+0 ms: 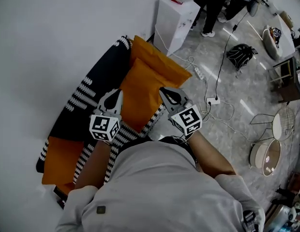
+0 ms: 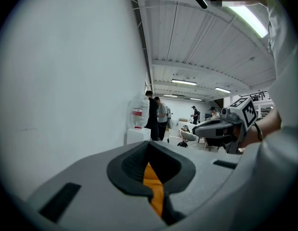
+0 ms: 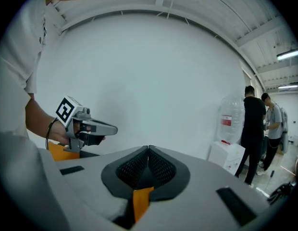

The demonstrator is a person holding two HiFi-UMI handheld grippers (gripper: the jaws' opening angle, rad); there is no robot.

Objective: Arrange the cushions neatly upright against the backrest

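Orange cushion (image 1: 150, 76) cloth is pinched in both grippers. The left gripper (image 1: 115, 95) and the right gripper (image 1: 165, 93) are each squeezed tight on one side edge. I think that is so it can be stood up straight. A second cushion (image 1: 60, 163) lies flat behind the left fingers. Past the fingertips is the black sofa (image 1: 87, 105), then the white wall (image 1: 53, 33).
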